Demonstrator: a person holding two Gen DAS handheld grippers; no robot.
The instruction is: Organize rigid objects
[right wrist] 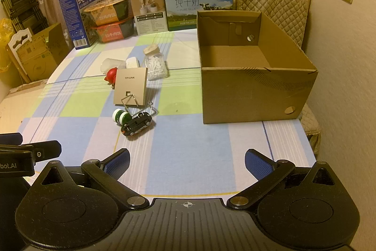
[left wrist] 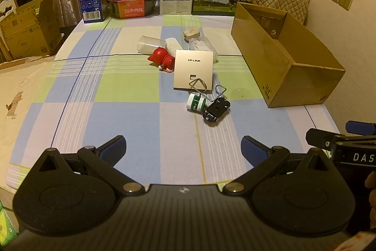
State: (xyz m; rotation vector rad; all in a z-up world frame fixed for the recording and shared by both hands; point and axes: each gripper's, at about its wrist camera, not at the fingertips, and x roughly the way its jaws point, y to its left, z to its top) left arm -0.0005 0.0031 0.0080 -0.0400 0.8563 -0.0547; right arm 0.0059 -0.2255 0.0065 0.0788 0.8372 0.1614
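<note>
Brown cardboard box (right wrist: 256, 95) open on the checked cloth table (right wrist: 188, 157), nothing seen inside. Beside it, a little pile: black toy car (right wrist: 136, 125) touching green-and-white round bottle (right wrist: 121, 118), bent wire clip (right wrist: 138, 107), flat beige TP-LINK panel (right wrist: 130, 86), red toy figure (left wrist: 163, 58). Left gripper (left wrist: 183, 149) and right gripper (right wrist: 186, 162) both wide apart, holding nothing.

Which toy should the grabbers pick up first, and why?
Probably the right gripper should reach forward for the toy car. Both grippers are open and hold nothing, the car lies nearest on the table, and the box to its right looks empty.
</note>
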